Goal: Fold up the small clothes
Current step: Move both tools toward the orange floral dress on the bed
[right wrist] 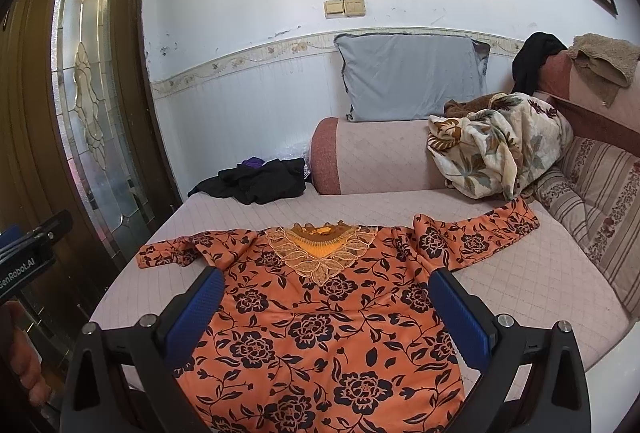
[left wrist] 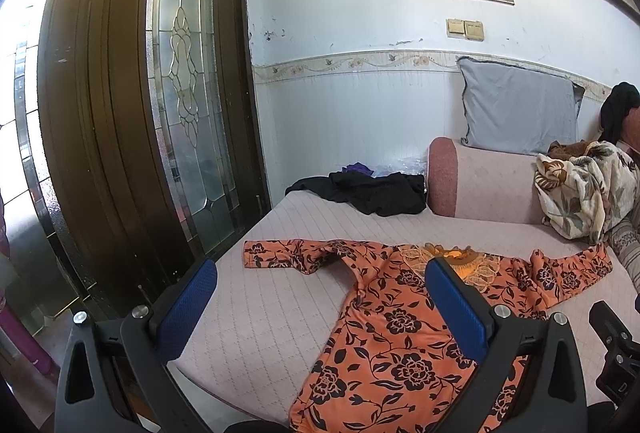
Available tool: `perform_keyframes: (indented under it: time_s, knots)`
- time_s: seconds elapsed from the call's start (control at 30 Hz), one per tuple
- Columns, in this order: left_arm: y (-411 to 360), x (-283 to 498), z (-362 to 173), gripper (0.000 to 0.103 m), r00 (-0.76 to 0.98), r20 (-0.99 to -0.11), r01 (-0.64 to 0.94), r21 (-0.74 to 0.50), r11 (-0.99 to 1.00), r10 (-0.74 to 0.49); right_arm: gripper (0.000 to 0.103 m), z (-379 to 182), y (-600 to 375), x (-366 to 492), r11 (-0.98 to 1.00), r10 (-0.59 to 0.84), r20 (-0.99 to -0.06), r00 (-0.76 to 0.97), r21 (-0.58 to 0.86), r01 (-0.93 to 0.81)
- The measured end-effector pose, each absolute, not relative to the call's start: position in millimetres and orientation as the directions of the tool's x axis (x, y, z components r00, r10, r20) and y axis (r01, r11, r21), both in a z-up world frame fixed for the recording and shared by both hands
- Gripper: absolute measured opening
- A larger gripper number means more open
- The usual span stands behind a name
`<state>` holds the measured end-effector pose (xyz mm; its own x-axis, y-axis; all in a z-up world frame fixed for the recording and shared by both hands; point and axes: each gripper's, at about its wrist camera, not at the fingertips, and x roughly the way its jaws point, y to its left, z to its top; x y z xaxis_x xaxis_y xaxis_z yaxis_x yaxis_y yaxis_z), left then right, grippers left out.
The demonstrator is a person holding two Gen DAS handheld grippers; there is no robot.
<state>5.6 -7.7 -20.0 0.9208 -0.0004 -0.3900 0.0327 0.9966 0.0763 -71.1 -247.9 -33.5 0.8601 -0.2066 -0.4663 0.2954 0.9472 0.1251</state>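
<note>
Your left gripper [left wrist: 320,297] hangs above the sofa seat [left wrist: 256,313] with its fingers [left wrist: 456,301] spread as wide as they go, nothing between the pads. Your right gripper [right wrist: 326,307] is in the same state: fingers [right wrist: 196,313] fully apart, holding nothing, tilted down over the cloth.

The orange floral top [right wrist: 320,333] lies flat and face up on the quilted seat, unfolded. In the right wrist view it fills the centre and runs out at 6 o'clock between the two blue pads. Its lace neckline [right wrist: 320,253] sits at 12 o'clock of the garment. One sleeve [right wrist: 480,237] stretches toward 2 o'clock and ends close to the striped back cushion [right wrist: 600,213]. The other sleeve [right wrist: 172,251] points to 9 o'clock, slightly crumpled at the shoulder.

In the left wrist view the top [left wrist: 392,333] lies at 5 o'clock of the frame, with the right-hand pad over its chest. The left-hand pad stands over bare seat.

Other items, all apart from the top:
- black clothes [right wrist: 256,179] heaped at 11 o'clock, against the armrest [right wrist: 372,157]
- a cream leaf-print blanket [right wrist: 496,145] at 1 o'clock, bunched on the armrest
- a grey pillow [right wrist: 412,77] leaning on the wall behind
- a glazed wooden door [left wrist: 140,113] at 9 o'clock
</note>
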Motion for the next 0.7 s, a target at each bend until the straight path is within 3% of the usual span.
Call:
perform_keyframes:
  time_s: [0.3,0.7]
  knots:
    - [-14.3,16.4,-33.7,0.103,0.909,-0.416,0.041,0.086,0.995,-0.002,0.103,-42.7,-246.2,-66.1,0.947,-0.22,-0.458,0.862,0.113,0.301]
    - [-32.0,46.1,-52.3,0.103,0.89,-0.455,0.046,0.112,0.993,0.01,0.103,-61.0,-260.4,-38.7,0.943,-0.231,-0.531,0.815,0.082,0.321]
